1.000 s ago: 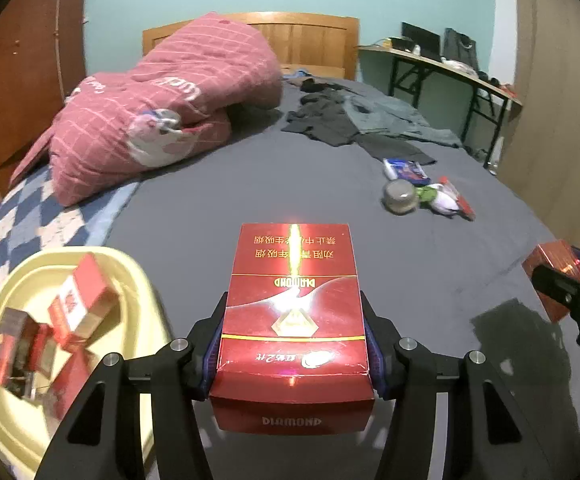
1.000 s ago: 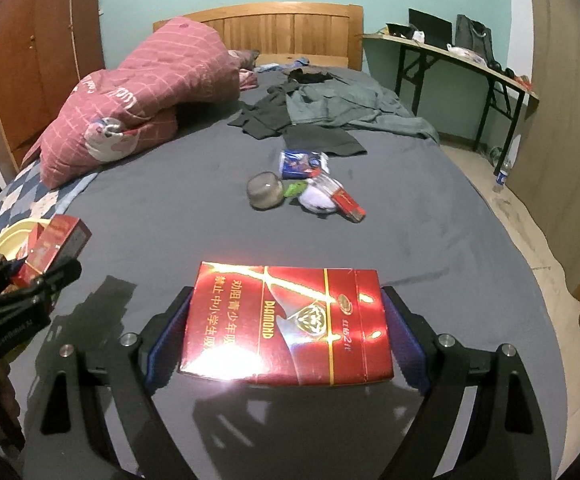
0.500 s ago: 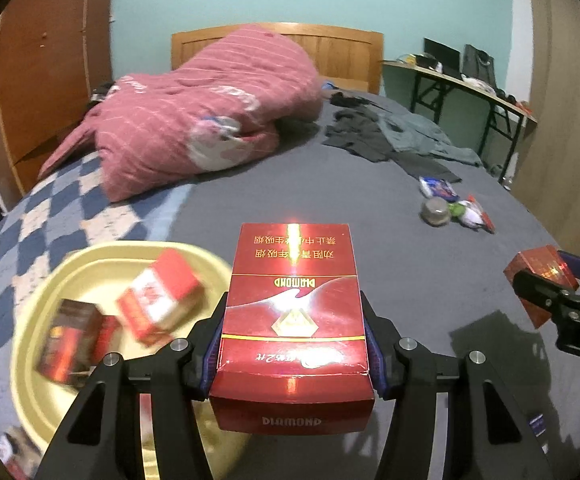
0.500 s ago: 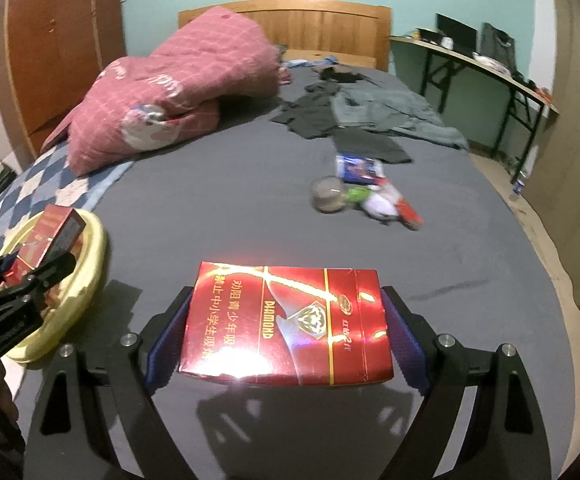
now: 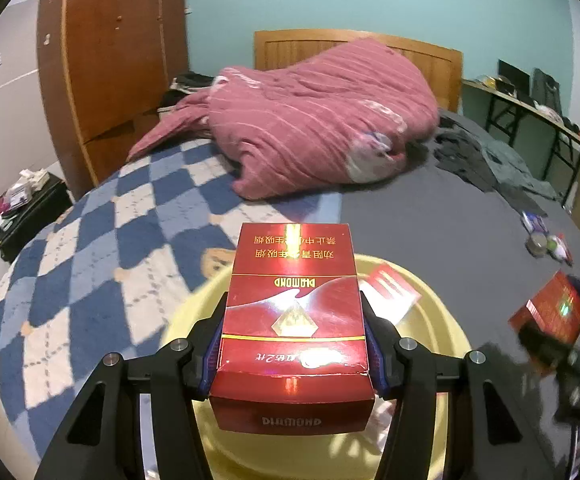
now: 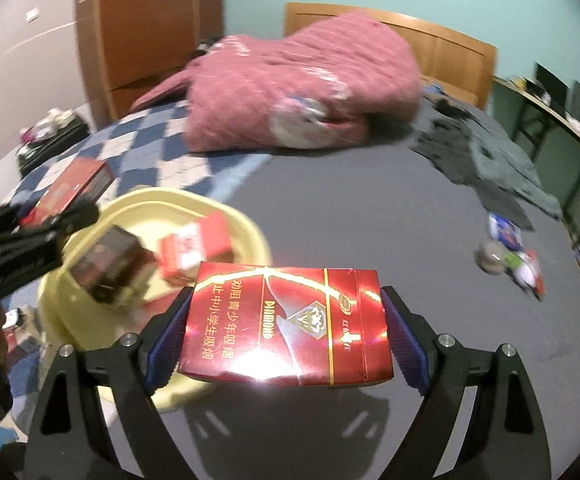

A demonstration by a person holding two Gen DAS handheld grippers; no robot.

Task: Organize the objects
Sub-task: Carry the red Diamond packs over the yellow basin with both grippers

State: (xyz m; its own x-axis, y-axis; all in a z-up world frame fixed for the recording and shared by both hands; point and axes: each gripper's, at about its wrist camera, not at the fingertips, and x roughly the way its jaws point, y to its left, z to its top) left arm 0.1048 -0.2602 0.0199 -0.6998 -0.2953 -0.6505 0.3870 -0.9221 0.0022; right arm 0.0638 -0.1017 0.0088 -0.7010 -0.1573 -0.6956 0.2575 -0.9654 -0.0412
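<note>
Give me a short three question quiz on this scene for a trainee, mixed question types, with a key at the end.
1. True or false: each tool holds a red box.
2. The yellow basin already holds: A) red boxes, B) clothes, C) nothing?
3. What lies bunched near the headboard?

Key
1. True: the left tool grips a red box by its narrow sides; the right tool grips another box across its length.
2. A
3. A pink quilt.

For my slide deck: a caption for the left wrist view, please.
Left tongs grip a red DIAMOND box above a yellow basin on the bed.
</note>
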